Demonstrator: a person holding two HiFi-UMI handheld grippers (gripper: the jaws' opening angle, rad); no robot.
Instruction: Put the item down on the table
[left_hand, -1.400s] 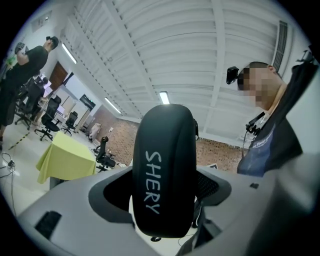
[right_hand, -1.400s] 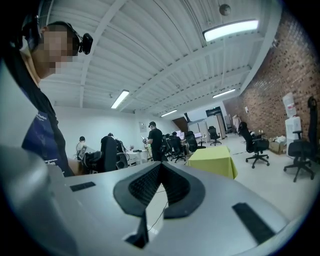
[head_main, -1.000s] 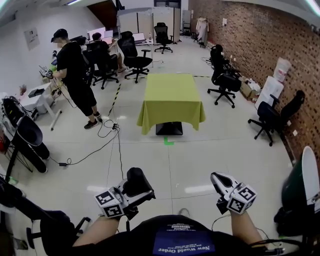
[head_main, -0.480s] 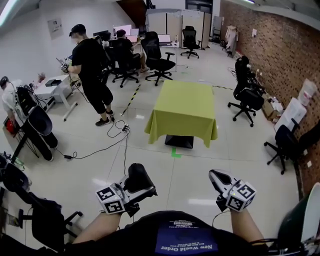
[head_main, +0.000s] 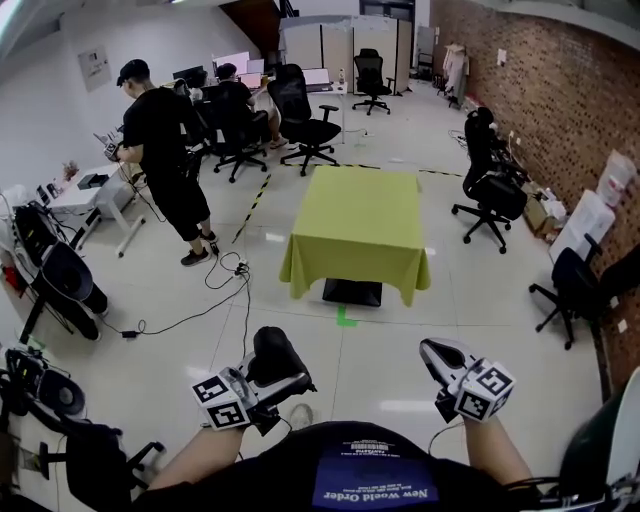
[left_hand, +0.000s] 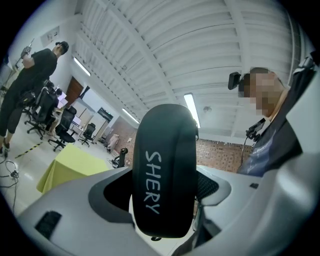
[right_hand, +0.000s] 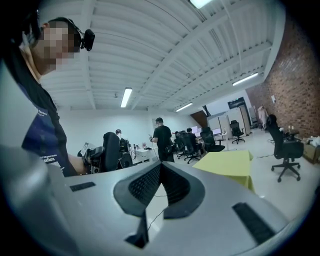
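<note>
A black oval case (head_main: 272, 357) printed "SHERY" is clamped upright in my left gripper (head_main: 283, 383), low in the head view above the floor. In the left gripper view the case (left_hand: 165, 150) fills the gap between the jaws of that gripper (left_hand: 162, 192). My right gripper (head_main: 441, 357) is held at the same height to the right. Its jaws meet with nothing between them in the right gripper view (right_hand: 159, 172). The table with a yellow-green cloth (head_main: 355, 225) stands a few steps ahead, also seen as the table (left_hand: 65, 167) and the table (right_hand: 227, 165).
A person in black (head_main: 165, 165) stands left of the table, with cables (head_main: 200, 290) on the floor near them. Office chairs (head_main: 490, 185) sit to the table's right and behind it. Black equipment (head_main: 60, 280) stands at the far left; a brick wall (head_main: 560, 90) runs along the right.
The head view has swung slightly, and the table sits a little lower in the frame. Both grippers keep the same pose, and the case stays held in the left one.
</note>
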